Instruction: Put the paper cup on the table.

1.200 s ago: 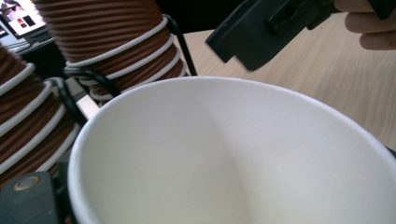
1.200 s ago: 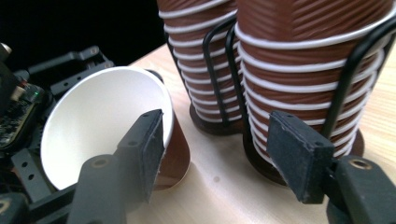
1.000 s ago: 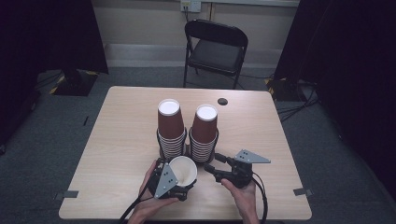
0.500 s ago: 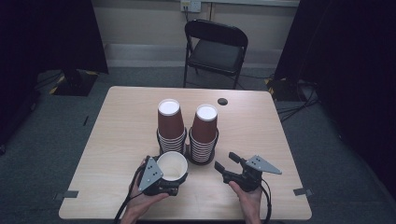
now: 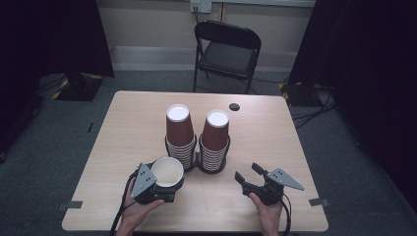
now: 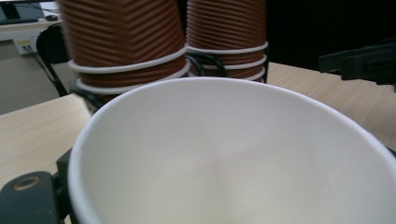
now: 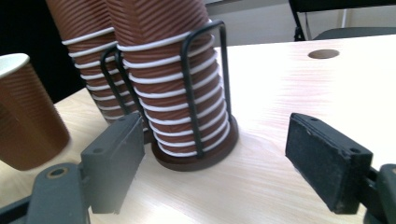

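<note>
A single paper cup point(image 5: 167, 171) is held in the left gripper point(image 5: 156, 185), low and left of centre in the high view, its white mouth turned up toward the camera. In the left gripper view the cup's interior point(image 6: 233, 154) takes up most of the picture, with a black jaw seen at the lower left edge beside the cup wall (the far jaw is hidden behind the rim), so the jaws are judged to be clamped on the cup. The right gripper point(image 5: 248, 177) is seen low and right of centre in the high view, resting over the table point(image 5: 123, 128); its jaws are spread wide and nothing is held between them, as the right gripper view makes plain.

Just above the two grippers in the frame, two stacks of brown ribbed cups are seated in a black wire holder point(image 5: 197, 162): the left stack point(image 5: 179, 130) and the right stack point(image 5: 215, 135), side by side and close together. In the right gripper view the nearer stack point(image 7: 173, 79) is framed between the open jaws, and the held cup point(image 7: 23, 112) is seen at the left edge, apart from the stacks.

As a judgement, one cup is taken to be already separated and in hand, clear of the holder, and many cups are left in both stacks. What remains appears to be the setting down of this cup and the drawing of further ones
</note>
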### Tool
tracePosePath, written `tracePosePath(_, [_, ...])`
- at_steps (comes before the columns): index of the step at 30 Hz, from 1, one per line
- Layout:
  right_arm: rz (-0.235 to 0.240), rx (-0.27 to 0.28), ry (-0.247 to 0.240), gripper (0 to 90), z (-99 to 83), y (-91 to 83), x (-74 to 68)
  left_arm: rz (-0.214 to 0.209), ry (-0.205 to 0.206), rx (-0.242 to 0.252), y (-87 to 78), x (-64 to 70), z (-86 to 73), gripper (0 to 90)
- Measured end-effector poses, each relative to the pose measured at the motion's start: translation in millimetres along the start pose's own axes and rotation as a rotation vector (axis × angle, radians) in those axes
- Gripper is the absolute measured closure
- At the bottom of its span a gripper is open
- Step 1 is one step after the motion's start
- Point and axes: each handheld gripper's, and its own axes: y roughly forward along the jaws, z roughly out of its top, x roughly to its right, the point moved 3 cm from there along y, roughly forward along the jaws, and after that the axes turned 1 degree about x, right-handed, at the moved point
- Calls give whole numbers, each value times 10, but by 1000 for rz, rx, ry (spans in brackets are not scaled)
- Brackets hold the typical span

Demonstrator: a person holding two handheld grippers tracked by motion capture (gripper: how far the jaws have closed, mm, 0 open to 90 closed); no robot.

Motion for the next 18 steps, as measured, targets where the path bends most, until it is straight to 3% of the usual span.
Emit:
tracePosePath(8, [-61,-2,-7,178,-81,-24,67,71,-19,9,-76,-226,15,85])
tracePosePath(12, [-70,3,-3,179,-126,-36,96,96,-51,12,-99,-339,4,85])
tracePosePath(18, [-122,3,-53,193,-181,-24,116,127,-95,6,-94,-494,-31,84])
